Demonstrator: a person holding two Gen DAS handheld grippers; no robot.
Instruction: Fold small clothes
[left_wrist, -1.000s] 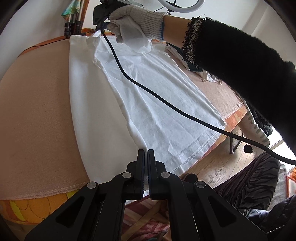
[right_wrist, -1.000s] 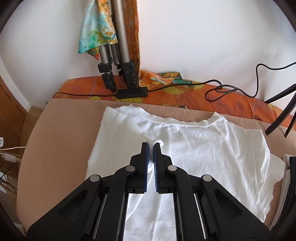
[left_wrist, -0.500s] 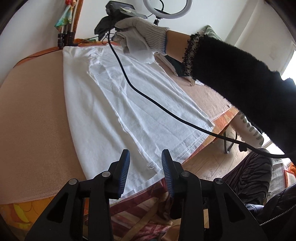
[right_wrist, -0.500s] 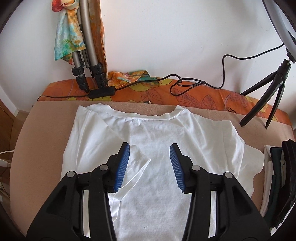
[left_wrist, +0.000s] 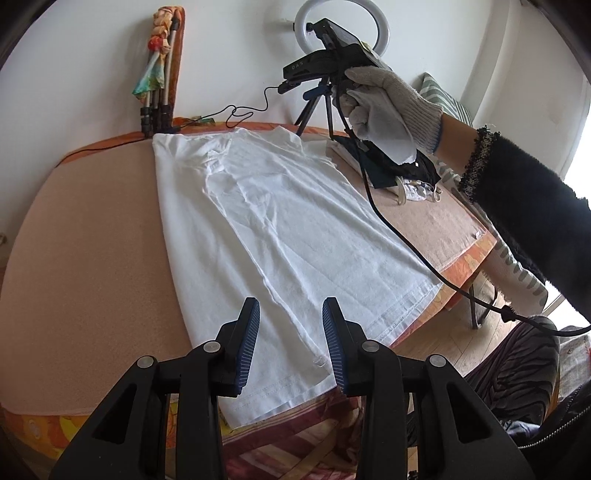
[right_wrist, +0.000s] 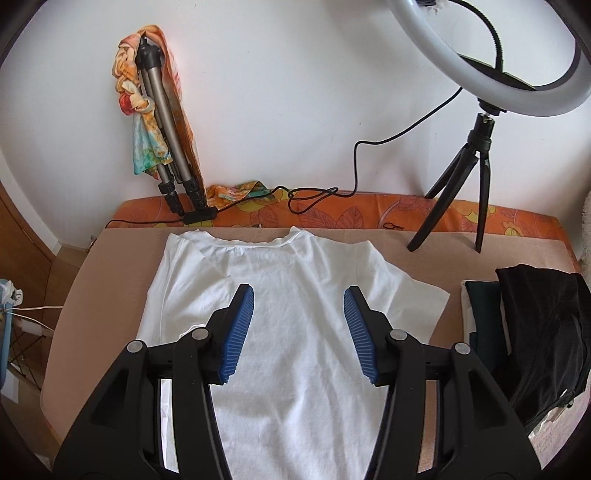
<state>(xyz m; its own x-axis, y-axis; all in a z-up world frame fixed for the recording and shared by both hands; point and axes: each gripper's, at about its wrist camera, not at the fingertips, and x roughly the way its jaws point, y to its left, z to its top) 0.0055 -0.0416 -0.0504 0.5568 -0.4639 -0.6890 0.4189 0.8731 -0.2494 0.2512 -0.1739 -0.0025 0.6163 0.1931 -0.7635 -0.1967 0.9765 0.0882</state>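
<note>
Both grippers have let go of the white T-shirt (right_wrist: 280, 332); a second ago each was pinched shut on its fabric, and now the jaws of the left gripper (left_wrist: 290, 341) stand parted with nothing between them, hovering over the hem at 6 o'clock; the right gripper (right_wrist: 298, 326) has just been opening its jaws, which are empty above the chest. The shirt lies flat on the tabletop (left_wrist: 85, 236), its left side and sleeve folded inward along the 9 o'clock edge, while the other sleeve (right_wrist: 413, 299) at 3 o'clock is still spread; judging by this, one lengthwise fold is done and the opposite side comes next.
</note>
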